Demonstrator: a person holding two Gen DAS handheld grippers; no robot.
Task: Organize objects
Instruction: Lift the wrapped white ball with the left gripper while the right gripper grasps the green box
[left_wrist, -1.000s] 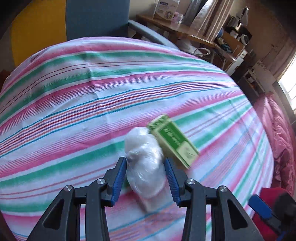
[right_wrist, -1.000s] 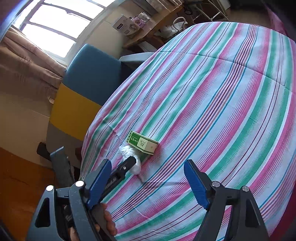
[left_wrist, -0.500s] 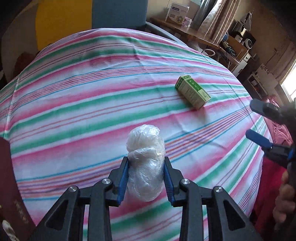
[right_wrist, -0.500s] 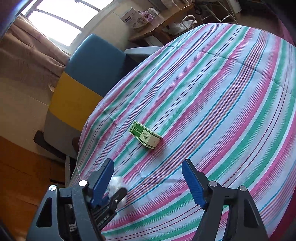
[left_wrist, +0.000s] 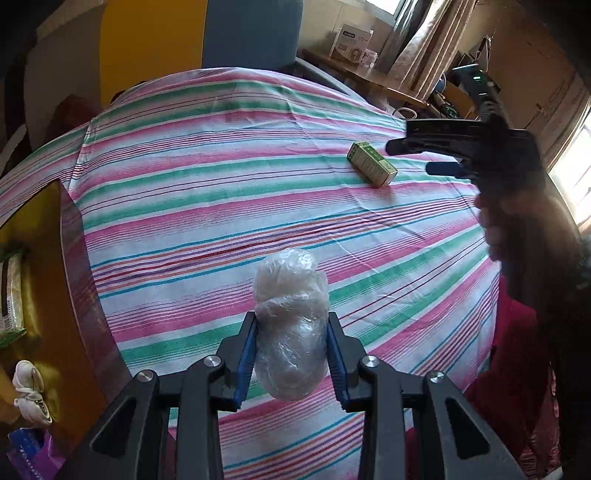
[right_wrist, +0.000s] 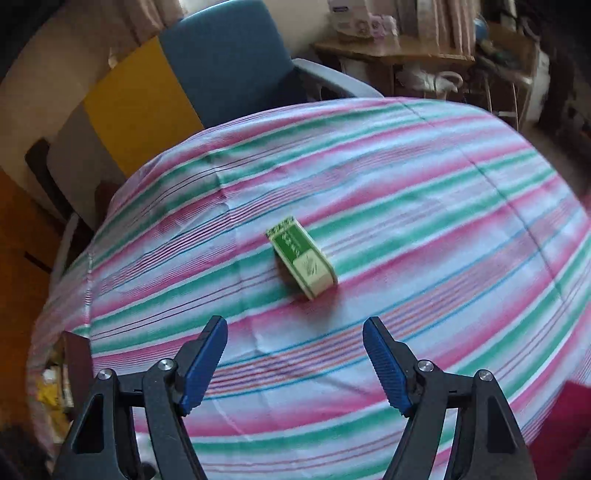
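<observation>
The left tool (left_wrist: 291, 354) is clamped on a plastic-wrapped bundle (left_wrist: 290, 325), held above the near part of the striped cloth (left_wrist: 221, 206); it looks light, soft and slippery, best pinched across its middle. The right tool (right_wrist: 295, 362) stands apart, empty, just short of the green box (right_wrist: 302, 256), which seems light, stiff cardboard, easiest gripped across its long sides. Its print is too blurred to read.

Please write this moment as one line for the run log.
left gripper: shut on plastic-wrapped bundle | right gripper: open, empty | green box: on striped cloth
</observation>
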